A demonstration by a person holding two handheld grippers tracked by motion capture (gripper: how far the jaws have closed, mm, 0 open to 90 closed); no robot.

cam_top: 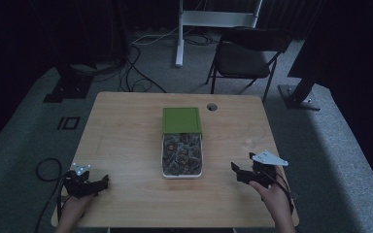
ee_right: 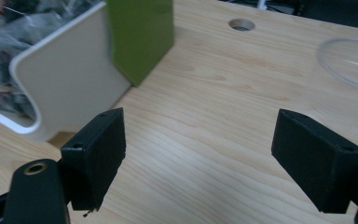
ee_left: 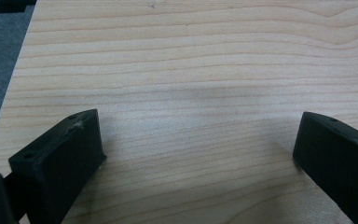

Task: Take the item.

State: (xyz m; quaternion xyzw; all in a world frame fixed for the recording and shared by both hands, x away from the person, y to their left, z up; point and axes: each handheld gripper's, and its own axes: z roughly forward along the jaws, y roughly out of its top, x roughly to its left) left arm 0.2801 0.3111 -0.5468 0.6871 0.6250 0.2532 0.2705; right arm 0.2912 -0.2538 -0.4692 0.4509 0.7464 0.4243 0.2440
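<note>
A white box (cam_top: 182, 174) stands at the middle of the wooden table (cam_top: 126, 141), with several small dark packets (cam_top: 180, 153) inside. Its green lid (cam_top: 181, 120) lies at the box's far end. My left gripper (cam_top: 105, 181) rests open near the front left corner, well apart from the box; the left gripper view has bare wood between the jaws (ee_left: 198, 133). My right gripper (cam_top: 236, 172) stands open near the front right, a short way right of the box. In the right gripper view the box wall (ee_right: 70, 79) and lid (ee_right: 142, 32) lie ahead to the left of the empty gripper (ee_right: 198, 128).
A clear round dish or cup (ee_right: 349, 60) sits on the table right of the box, faint in the high view (cam_top: 251, 143). A cable hole (cam_top: 211, 107) is near the table's far edge. Behind the table stand a black chair (cam_top: 247, 56), a white frame (cam_top: 179, 34) and floor cables (cam_top: 136, 73).
</note>
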